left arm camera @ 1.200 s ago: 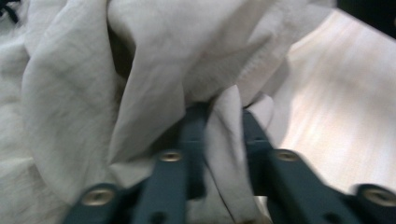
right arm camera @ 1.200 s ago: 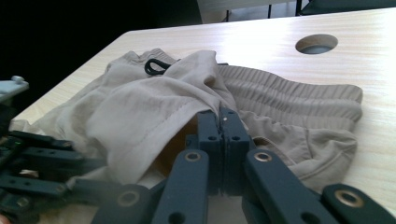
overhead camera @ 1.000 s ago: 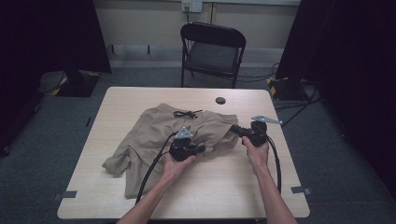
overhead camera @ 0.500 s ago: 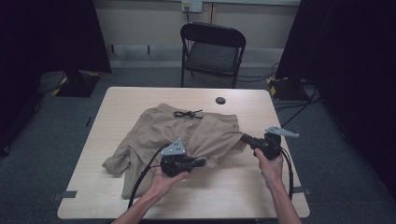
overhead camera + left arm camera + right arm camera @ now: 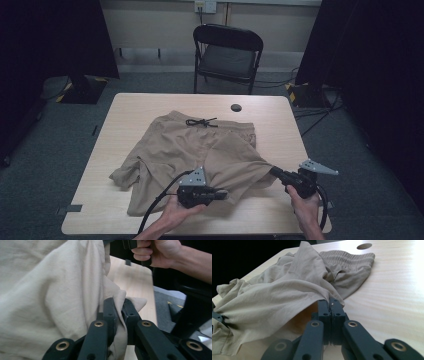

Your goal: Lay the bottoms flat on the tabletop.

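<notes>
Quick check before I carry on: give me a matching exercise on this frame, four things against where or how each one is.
Things:
1. shorts
2. right gripper
3. folding chair
4. left gripper

States:
A. beyond the table's far edge
B. spread on the table, one leg pulled toward the near edge
C. clamped on a hem corner by the table's right side
D. at the near edge, cloth between its jaws, which have just been opening

Pairs: 1-B, 2-C, 3-A, 4-D
</notes>
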`<move>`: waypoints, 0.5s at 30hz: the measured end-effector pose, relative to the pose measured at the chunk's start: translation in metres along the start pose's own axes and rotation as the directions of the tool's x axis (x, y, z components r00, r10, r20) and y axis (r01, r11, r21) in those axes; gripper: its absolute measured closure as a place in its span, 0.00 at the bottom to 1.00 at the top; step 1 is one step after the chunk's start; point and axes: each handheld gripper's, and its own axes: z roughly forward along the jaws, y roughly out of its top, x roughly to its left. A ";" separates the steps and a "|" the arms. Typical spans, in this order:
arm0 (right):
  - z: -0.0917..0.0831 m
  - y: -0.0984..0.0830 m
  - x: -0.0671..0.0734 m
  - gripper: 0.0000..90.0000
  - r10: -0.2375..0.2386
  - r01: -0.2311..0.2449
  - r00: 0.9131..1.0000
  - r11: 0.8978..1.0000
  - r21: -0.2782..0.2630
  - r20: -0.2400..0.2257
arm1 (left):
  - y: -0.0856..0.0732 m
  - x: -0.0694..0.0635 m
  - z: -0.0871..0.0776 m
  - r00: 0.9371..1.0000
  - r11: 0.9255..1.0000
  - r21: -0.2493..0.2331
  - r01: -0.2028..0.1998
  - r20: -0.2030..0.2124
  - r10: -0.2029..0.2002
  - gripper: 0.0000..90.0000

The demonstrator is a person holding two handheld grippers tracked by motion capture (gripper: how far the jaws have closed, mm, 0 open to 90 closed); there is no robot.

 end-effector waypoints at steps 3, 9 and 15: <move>-0.012 -0.009 0.003 1.00 0.009 -0.009 1.000 1.000 -0.001 0.003 | -0.003 -0.003 0.001 1.000 1.000 0.009 -0.006 0.014 0.006 0.89; -0.030 -0.031 0.009 0.85 -0.004 0.004 1.000 0.999 0.046 0.000 | -0.002 -0.004 -0.008 0.999 1.000 -0.023 0.021 0.032 -0.020 0.74; -0.038 -0.032 0.014 0.60 -0.025 0.026 0.999 0.999 0.020 -0.043 | 0.002 0.001 -0.017 0.998 0.995 -0.077 0.061 0.025 -0.059 0.63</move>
